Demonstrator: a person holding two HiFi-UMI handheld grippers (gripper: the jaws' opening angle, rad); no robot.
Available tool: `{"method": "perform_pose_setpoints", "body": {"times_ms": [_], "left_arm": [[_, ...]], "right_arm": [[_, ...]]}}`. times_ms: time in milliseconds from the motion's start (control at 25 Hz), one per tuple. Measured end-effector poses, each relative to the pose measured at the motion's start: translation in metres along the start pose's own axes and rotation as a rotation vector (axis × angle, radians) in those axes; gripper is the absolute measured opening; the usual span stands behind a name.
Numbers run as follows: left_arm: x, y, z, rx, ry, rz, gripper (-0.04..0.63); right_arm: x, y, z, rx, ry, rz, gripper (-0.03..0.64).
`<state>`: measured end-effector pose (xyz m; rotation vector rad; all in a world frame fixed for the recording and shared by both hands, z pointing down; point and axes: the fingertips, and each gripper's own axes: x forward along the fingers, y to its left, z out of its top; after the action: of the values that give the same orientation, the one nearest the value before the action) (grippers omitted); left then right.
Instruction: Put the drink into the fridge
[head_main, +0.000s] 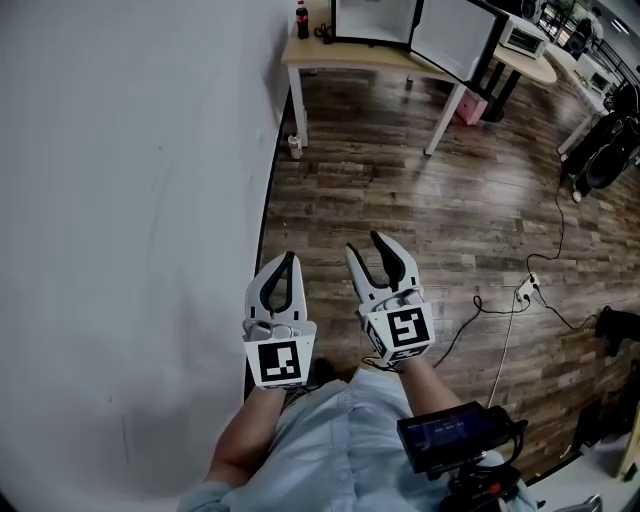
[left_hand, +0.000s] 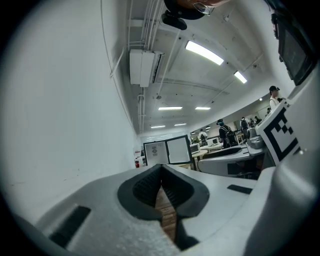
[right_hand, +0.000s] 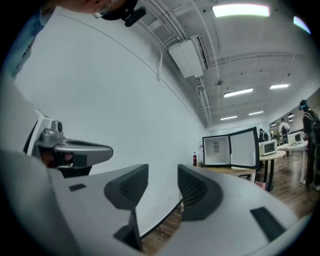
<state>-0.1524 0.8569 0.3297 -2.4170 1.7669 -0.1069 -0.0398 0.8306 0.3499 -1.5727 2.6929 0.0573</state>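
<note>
The drink, a dark bottle with a red label (head_main: 302, 19), stands far ahead on a light wooden table (head_main: 340, 54), just left of a small black fridge (head_main: 373, 20) whose door (head_main: 455, 36) hangs open. Both grippers are held low over the wood floor, far from the table. My left gripper (head_main: 290, 258) is shut, tips touching, with nothing in it. My right gripper (head_main: 365, 245) is open and empty. The right gripper view shows the bottle (right_hand: 194, 159) beside the fridge (right_hand: 216, 150) past that gripper (right_hand: 162, 172). In the left gripper view the fridge (left_hand: 155, 152) stands beyond the left gripper (left_hand: 161, 167).
A white wall (head_main: 130, 200) runs along my left. A small can (head_main: 295, 146) stands on the floor by the table leg. Cables and a power strip (head_main: 524, 290) lie on the floor to the right. A microwave (head_main: 522, 38) sits on another table, and people stand far off.
</note>
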Motion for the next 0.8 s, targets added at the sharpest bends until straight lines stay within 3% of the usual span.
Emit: {"method": "perform_pose_setpoints", "body": {"times_ms": [40, 400, 800], "left_arm": [[0.0, 0.004, -0.003, -0.001, 0.0, -0.003, 0.008], [0.04, 0.02, -0.032, 0.001, 0.034, -0.032, 0.008], [0.164, 0.027, -0.034, 0.028, 0.05, -0.009, 0.008]], "right_arm": [[0.002, 0.002, -0.002, 0.001, 0.005, -0.006, 0.194], [0.043, -0.017, -0.024, -0.028, 0.029, -0.043, 0.192], [0.133, -0.105, -0.029, -0.019, 0.035, -0.031, 0.195]]}}
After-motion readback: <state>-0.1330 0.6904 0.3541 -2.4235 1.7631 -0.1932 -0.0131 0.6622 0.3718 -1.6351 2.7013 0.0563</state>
